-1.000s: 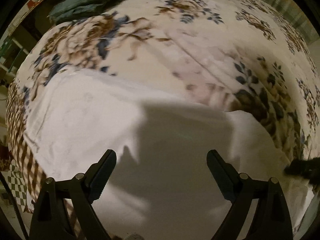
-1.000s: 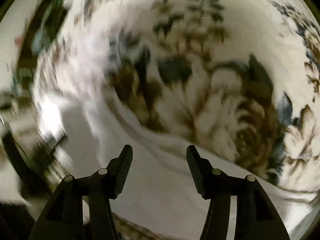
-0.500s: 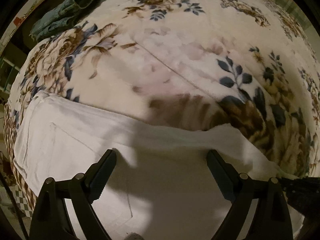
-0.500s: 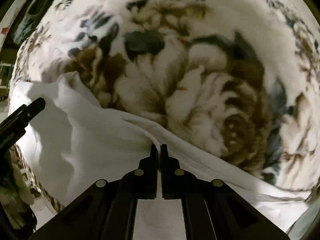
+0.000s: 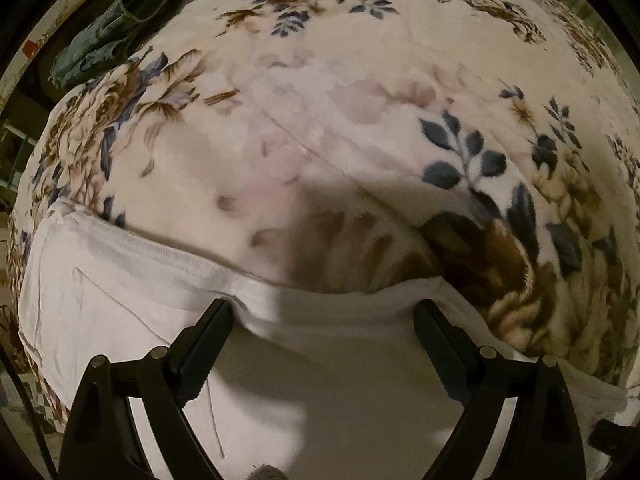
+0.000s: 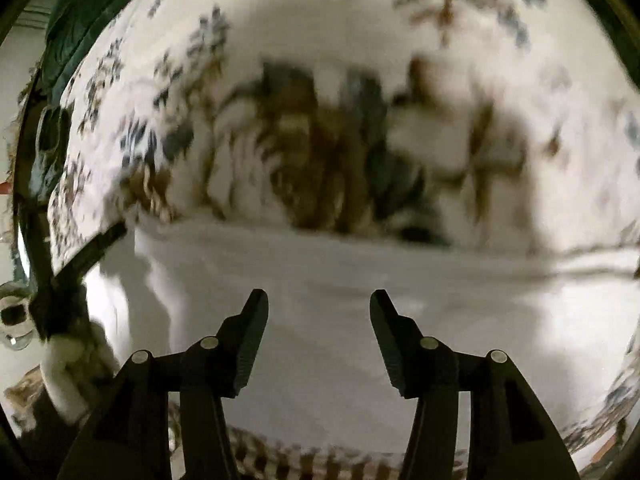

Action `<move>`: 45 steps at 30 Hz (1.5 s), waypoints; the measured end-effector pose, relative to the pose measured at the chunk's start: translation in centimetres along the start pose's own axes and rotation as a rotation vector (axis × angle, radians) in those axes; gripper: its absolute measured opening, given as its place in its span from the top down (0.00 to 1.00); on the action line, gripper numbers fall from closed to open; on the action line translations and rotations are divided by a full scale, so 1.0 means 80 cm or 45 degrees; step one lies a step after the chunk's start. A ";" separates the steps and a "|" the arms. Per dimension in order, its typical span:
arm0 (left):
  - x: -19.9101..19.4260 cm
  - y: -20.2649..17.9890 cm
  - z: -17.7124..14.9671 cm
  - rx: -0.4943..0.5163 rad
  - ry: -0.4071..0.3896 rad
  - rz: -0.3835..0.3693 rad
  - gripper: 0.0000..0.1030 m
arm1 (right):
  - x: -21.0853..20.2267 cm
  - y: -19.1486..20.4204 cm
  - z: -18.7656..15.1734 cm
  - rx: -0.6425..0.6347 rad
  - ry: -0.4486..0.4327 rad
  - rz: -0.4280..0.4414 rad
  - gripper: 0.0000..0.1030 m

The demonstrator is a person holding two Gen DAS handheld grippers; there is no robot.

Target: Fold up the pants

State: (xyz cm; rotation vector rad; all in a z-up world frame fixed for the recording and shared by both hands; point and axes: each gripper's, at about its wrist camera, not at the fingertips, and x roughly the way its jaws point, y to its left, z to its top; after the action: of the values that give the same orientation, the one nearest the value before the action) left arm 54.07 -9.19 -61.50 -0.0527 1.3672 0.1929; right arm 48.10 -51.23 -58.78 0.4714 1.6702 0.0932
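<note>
Left wrist: pants (image 5: 120,304) look soft, light; I'd pinch far hem. Both grippers (image 5: 324,344) (image 6: 319,328) wide open, empty.

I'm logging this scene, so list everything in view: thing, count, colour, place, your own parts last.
pants: one, white, spread flat on the near part of the blanket, under both grippers, waistband edge toward the blanket's middle.
blanket: one, cream with brown and blue flowers, covers the whole surface under the pants.
green garment: one, dark green, crumpled at the far left edge of the blanket.
checked cloth: one, brown and white, showing below the blanket's near edge.
left gripper: one, black, open, over the waistband, nothing between its fingers.
right gripper: one, black, open, over the pants; this view is blurred.
</note>
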 end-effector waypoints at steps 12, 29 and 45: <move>0.000 -0.013 0.024 0.025 -0.021 0.038 0.05 | 0.011 0.029 -0.021 -0.126 -0.131 -0.221 0.64; 0.002 0.000 0.025 0.002 -0.040 0.038 0.05 | 0.046 0.099 -0.031 -0.612 -0.188 -0.448 0.99; -0.064 0.009 0.009 0.006 -0.098 -0.045 0.05 | -0.052 -0.042 -0.061 0.222 -0.358 -0.006 0.42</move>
State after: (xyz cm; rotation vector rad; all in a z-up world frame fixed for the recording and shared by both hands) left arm 53.66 -8.92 -56.33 -0.0653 1.2888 0.1604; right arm 42.89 -54.80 -55.22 0.5840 1.4088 -0.1186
